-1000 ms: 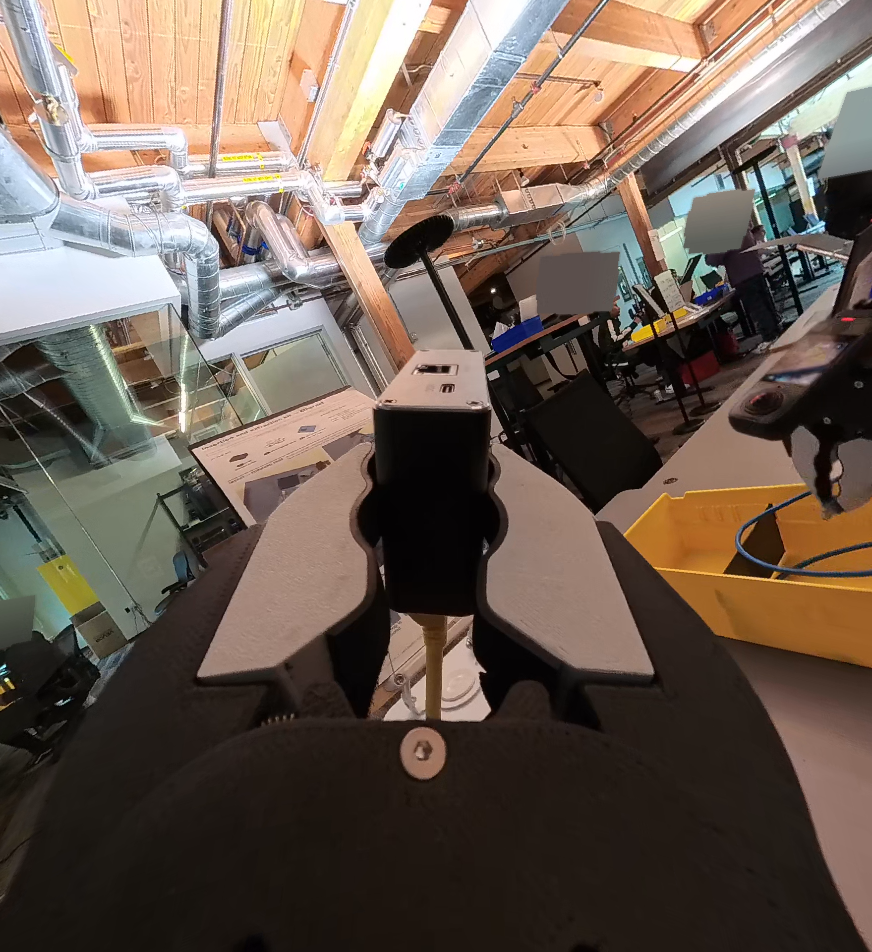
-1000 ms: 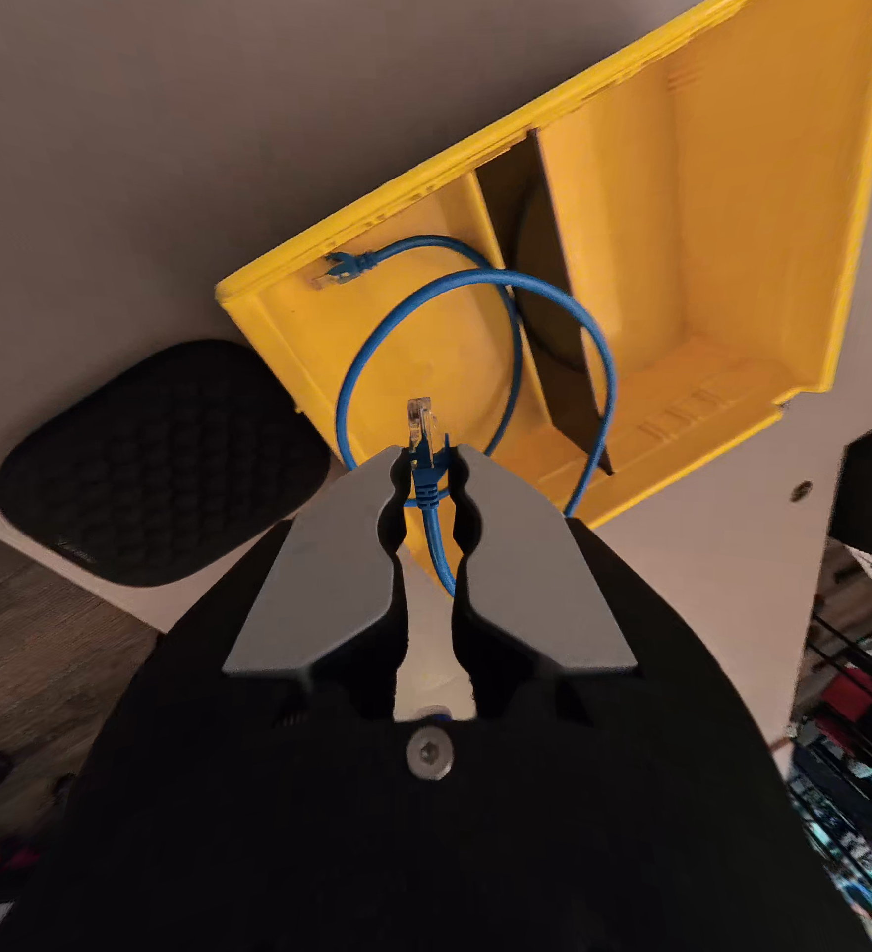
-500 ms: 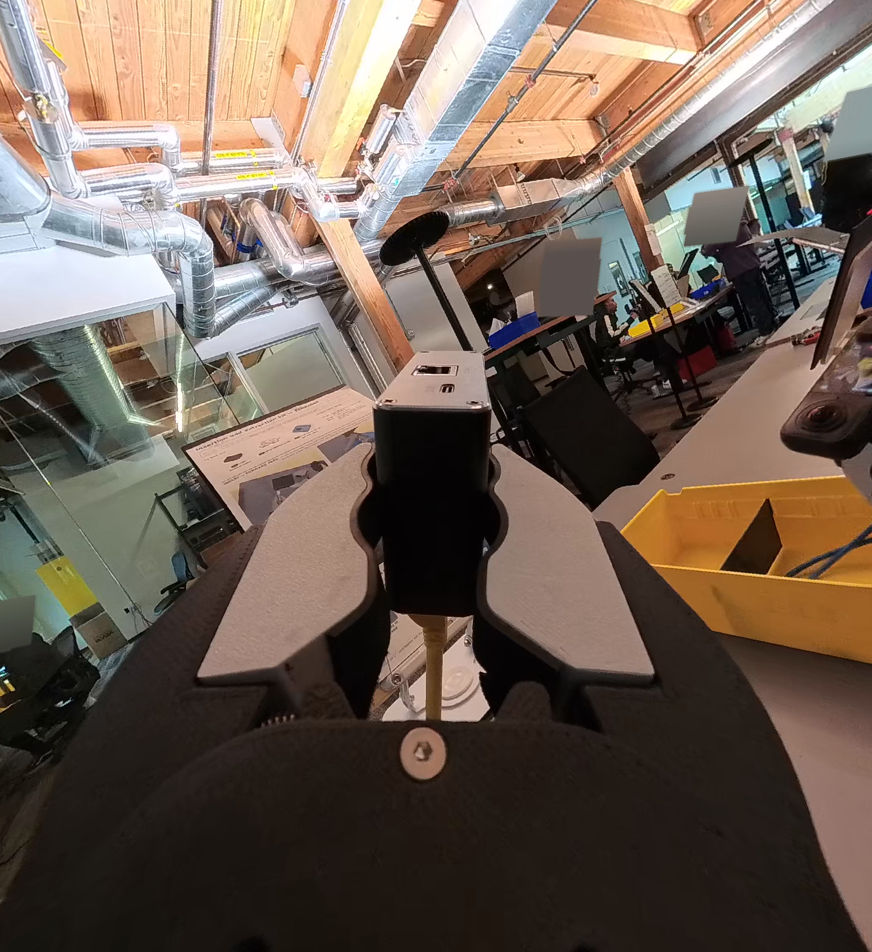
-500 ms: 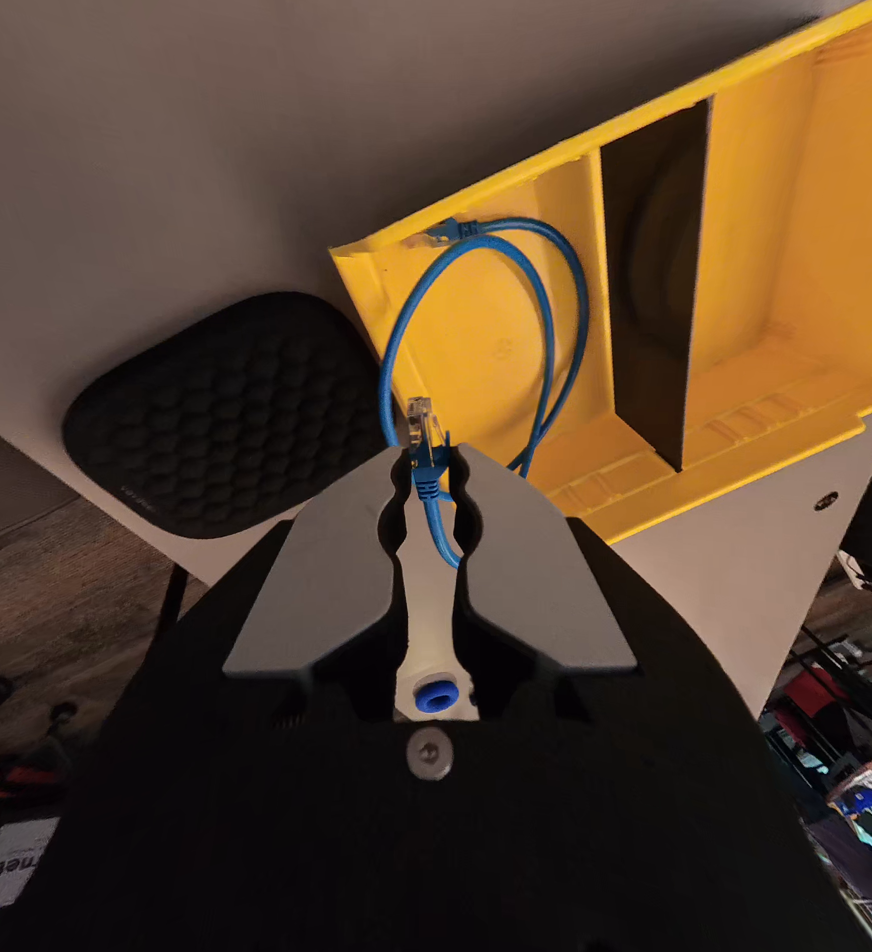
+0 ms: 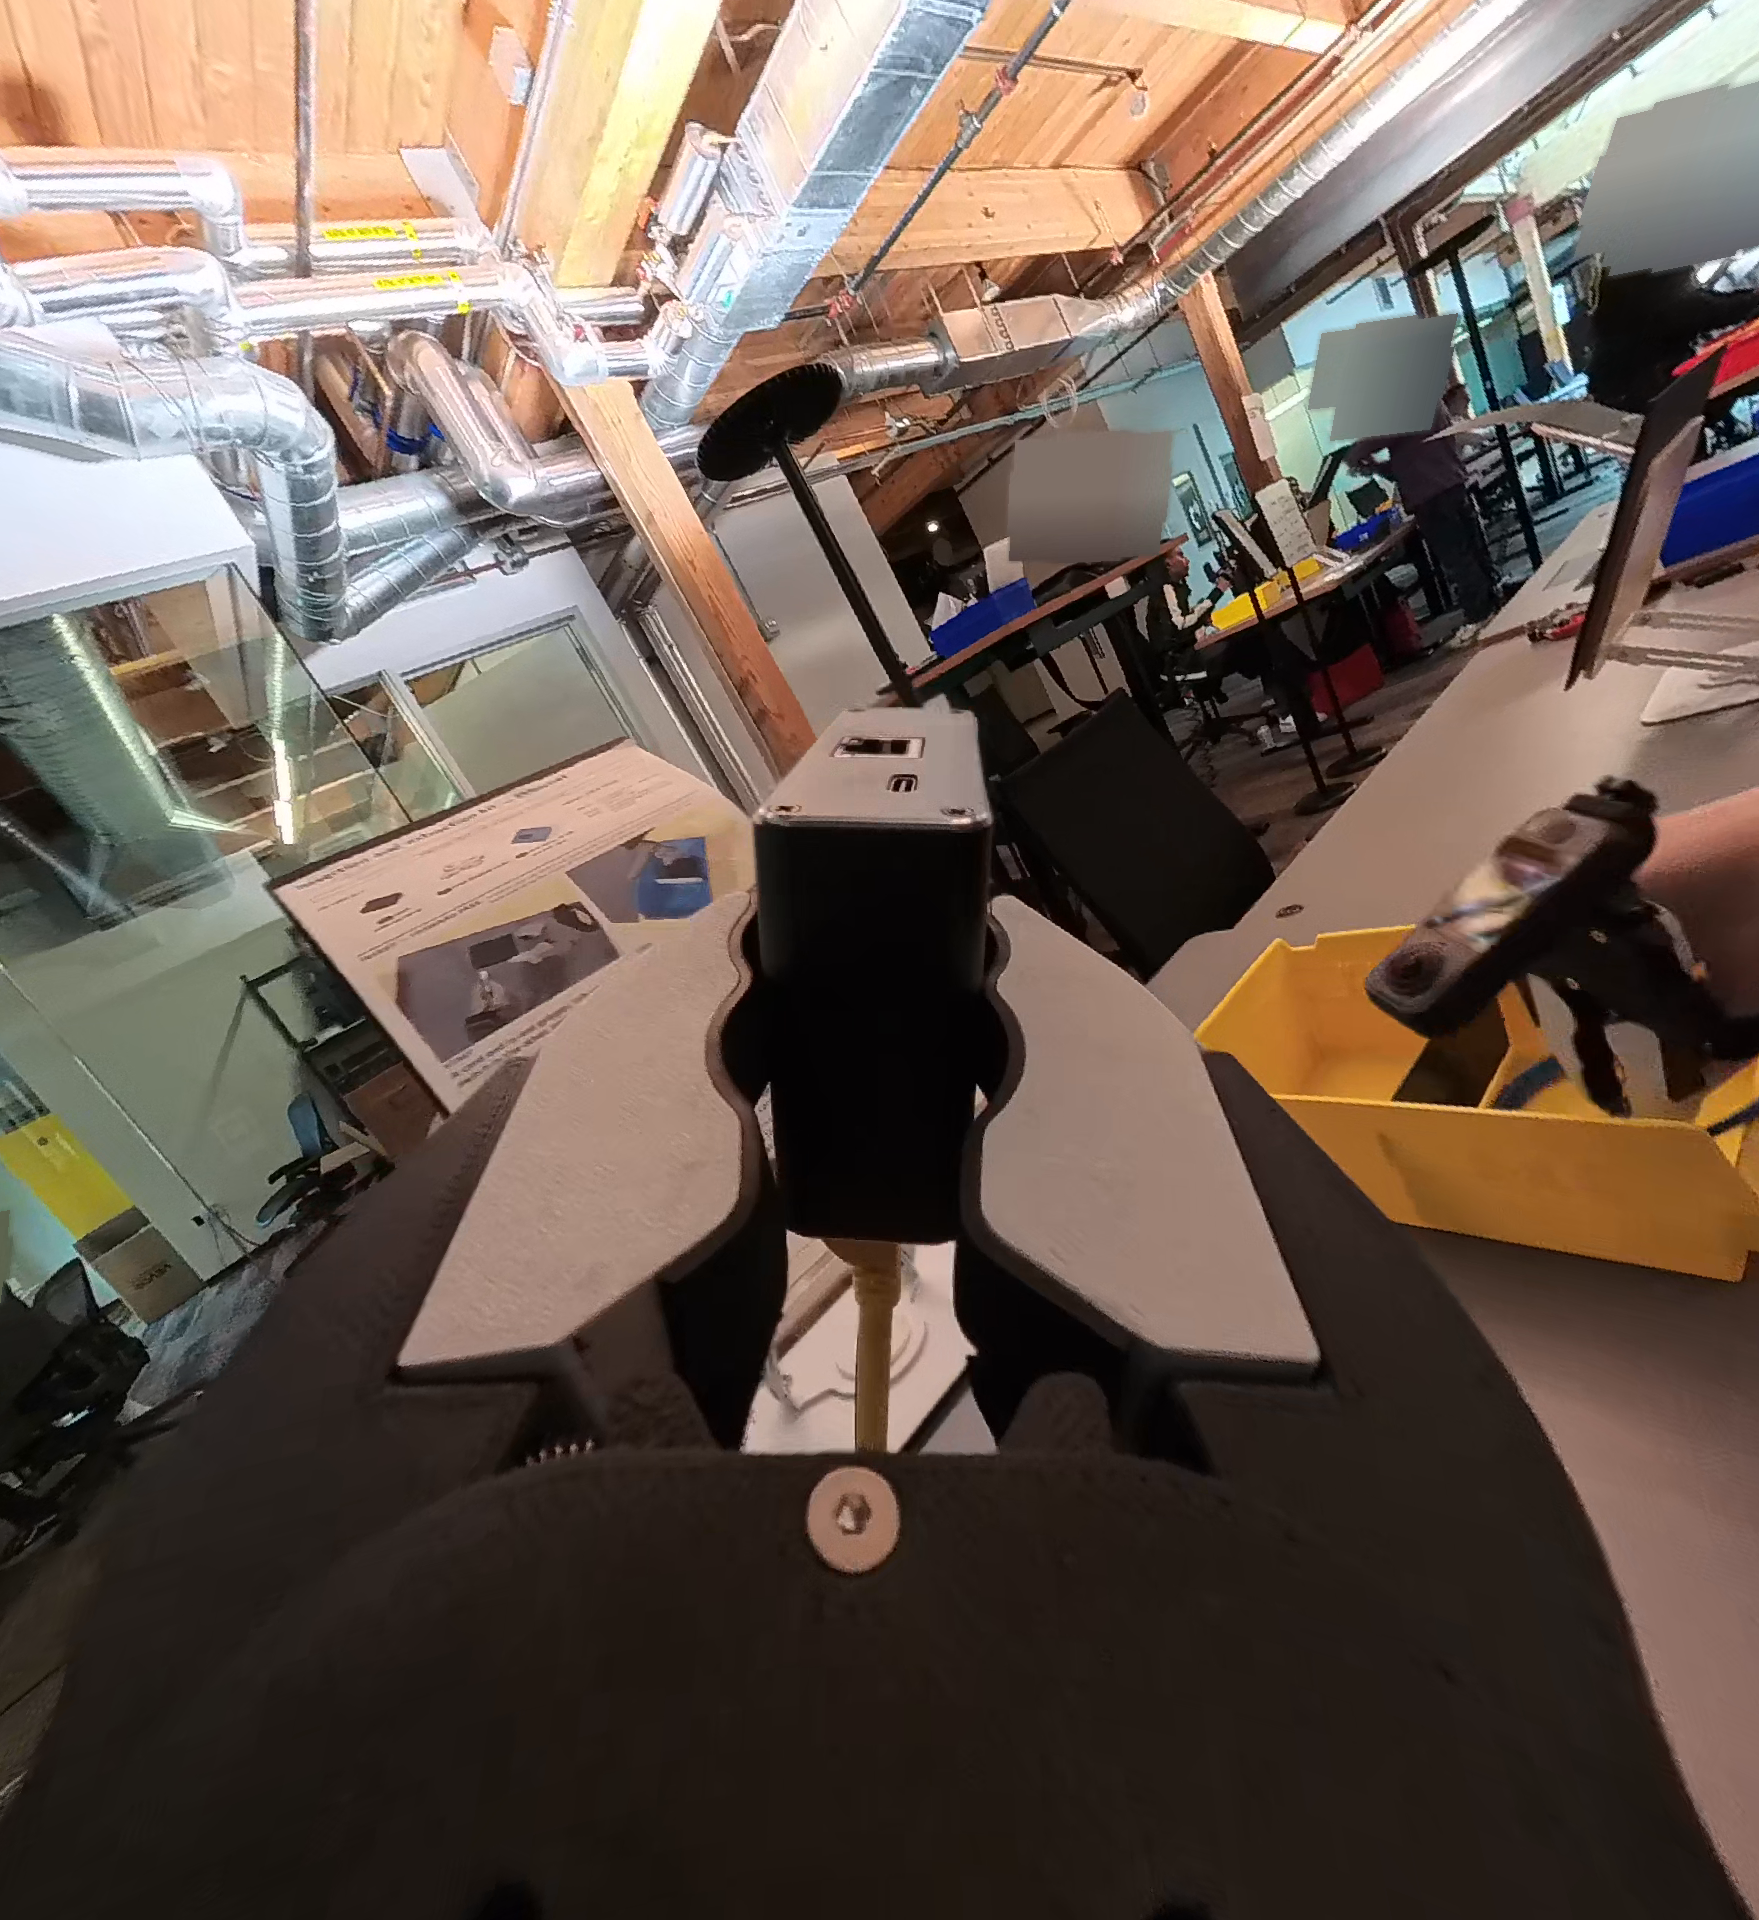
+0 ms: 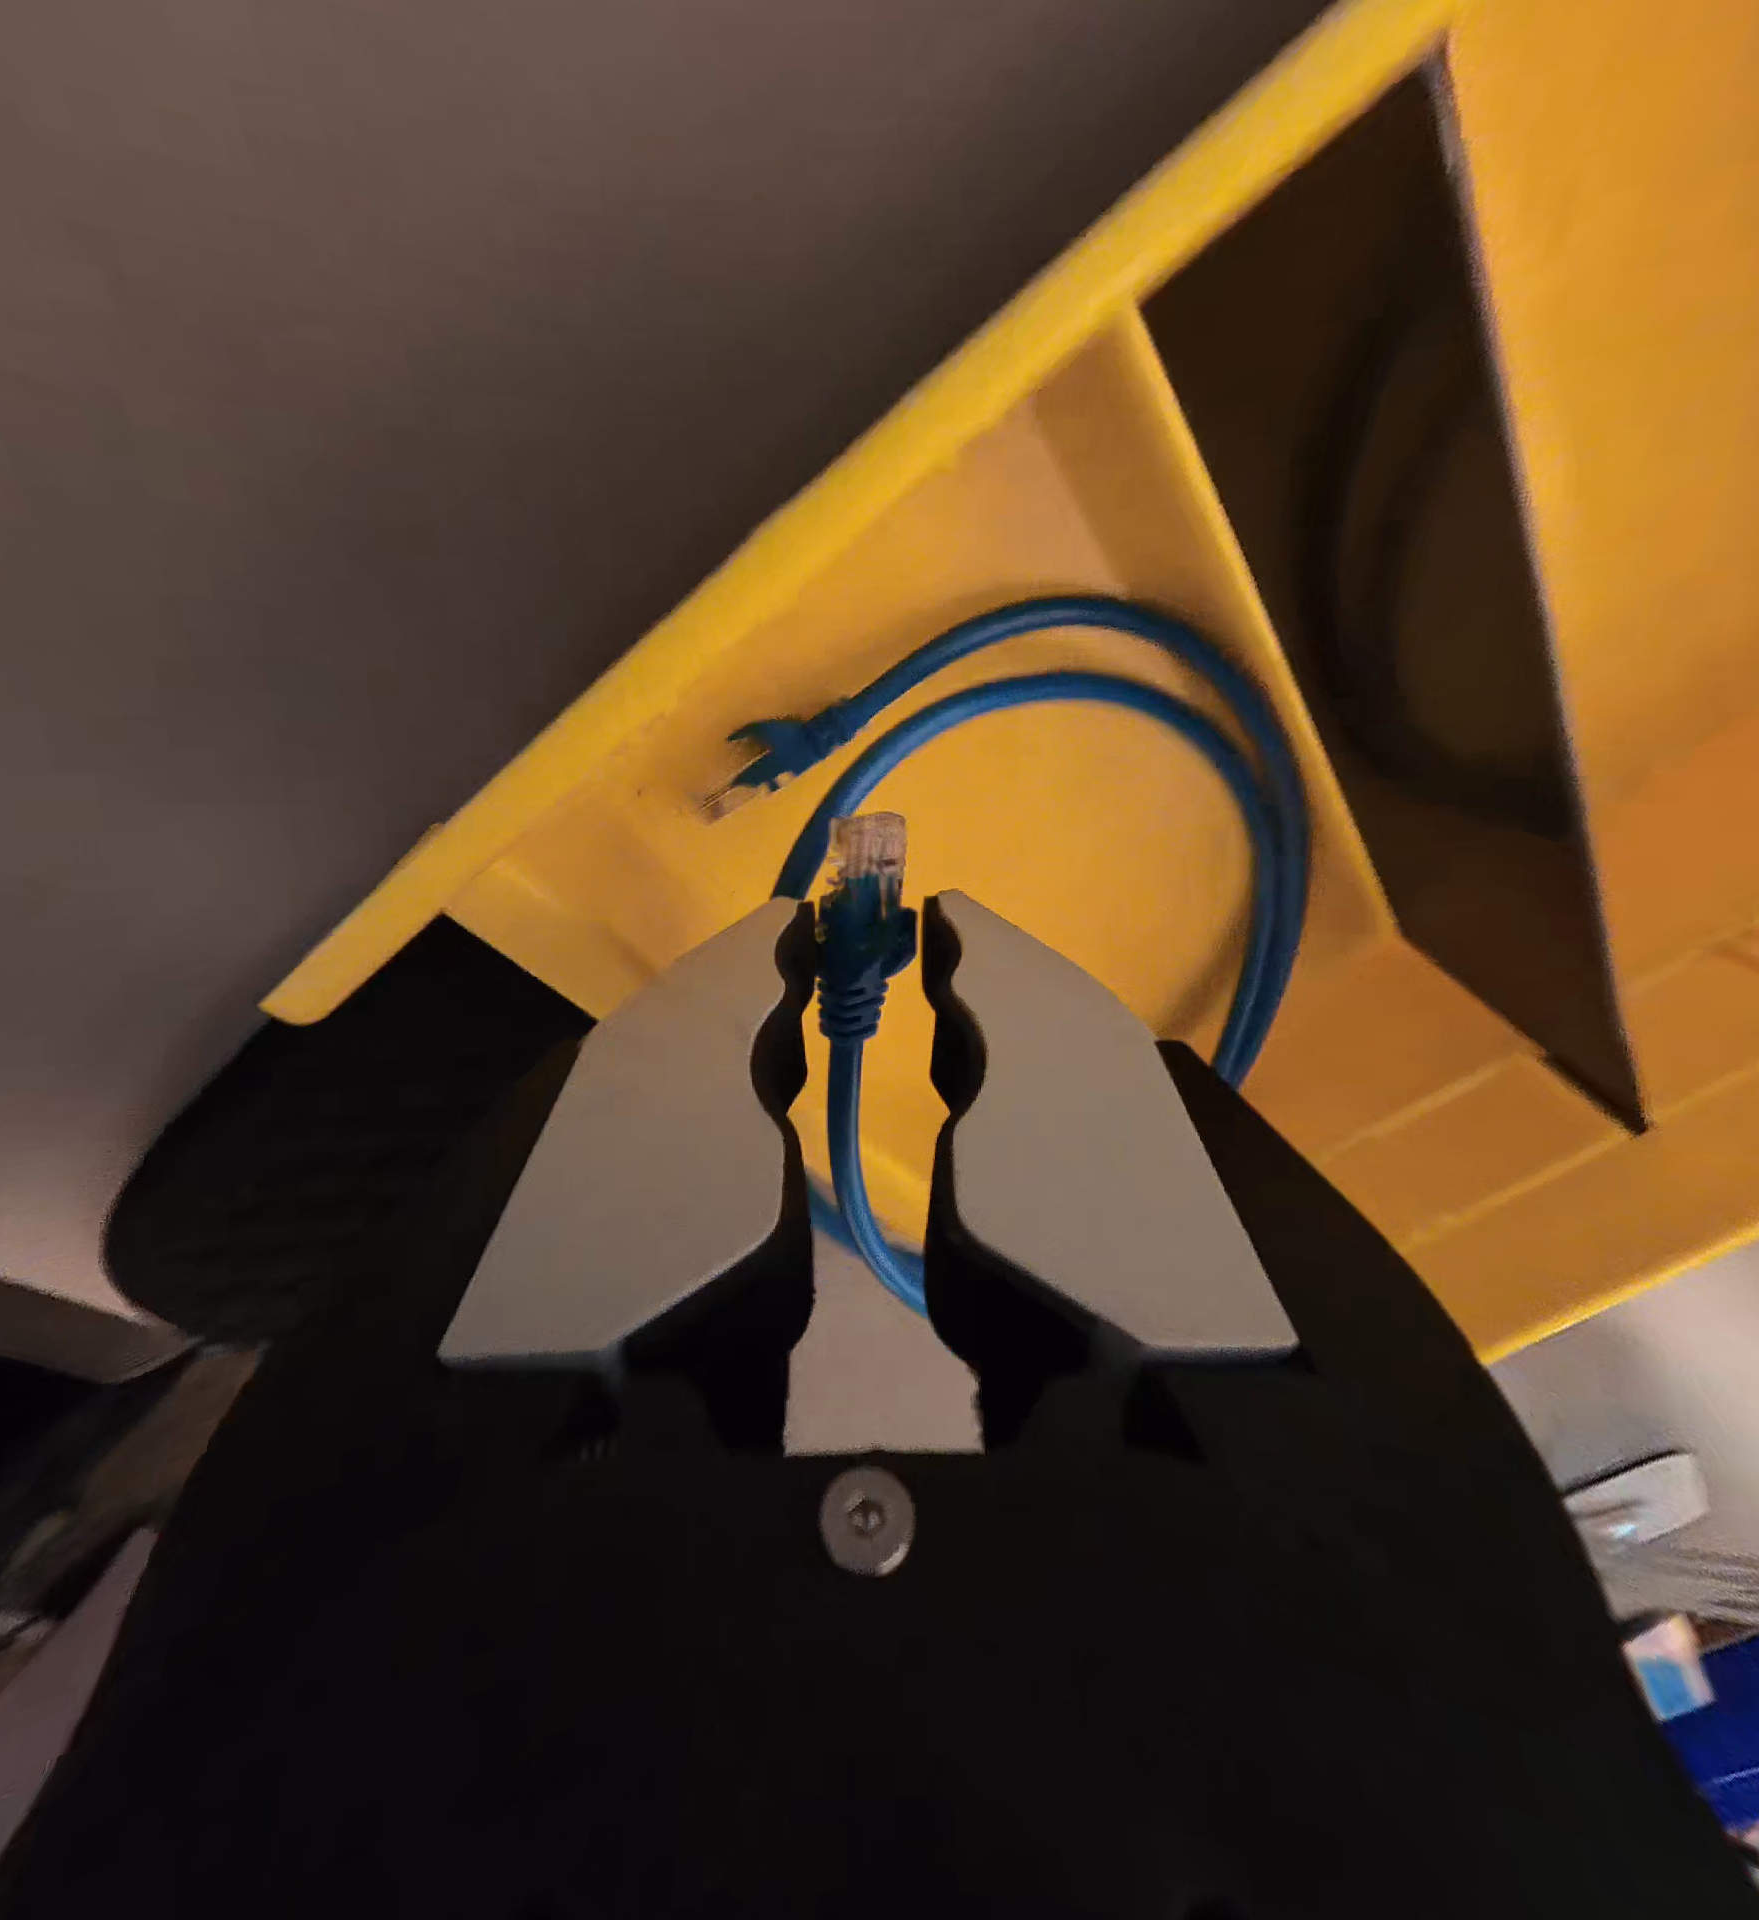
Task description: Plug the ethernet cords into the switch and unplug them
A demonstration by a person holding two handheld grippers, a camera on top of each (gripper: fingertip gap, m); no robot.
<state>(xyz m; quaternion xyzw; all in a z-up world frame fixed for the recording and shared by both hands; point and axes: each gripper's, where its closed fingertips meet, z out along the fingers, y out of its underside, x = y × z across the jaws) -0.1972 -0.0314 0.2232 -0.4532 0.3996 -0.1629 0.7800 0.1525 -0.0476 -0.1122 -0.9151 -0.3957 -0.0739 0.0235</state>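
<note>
Left wrist view: the left gripper (image 5: 873, 997) is clamped on the black switch (image 5: 873, 966), held upright with its port end up (a tan cord (image 5: 872, 1371) hangs from its underside). Off right, the right gripper (image 5: 1633, 1081) hangs over the yellow bin (image 5: 1477, 1174).

Right wrist view: the right gripper (image 6: 862, 914) pinches the blue ethernet cord (image 6: 1259, 790) just behind its clear plug (image 6: 864, 847); the rest loops inside the yellow bin (image 6: 958, 436).

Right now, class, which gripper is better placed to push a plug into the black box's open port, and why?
Right. The right gripper is shut on the blue ethernet cable, clear plug tip forward. The left gripper is occupied gripping the black metal switch box, its empty port facing away.
</note>
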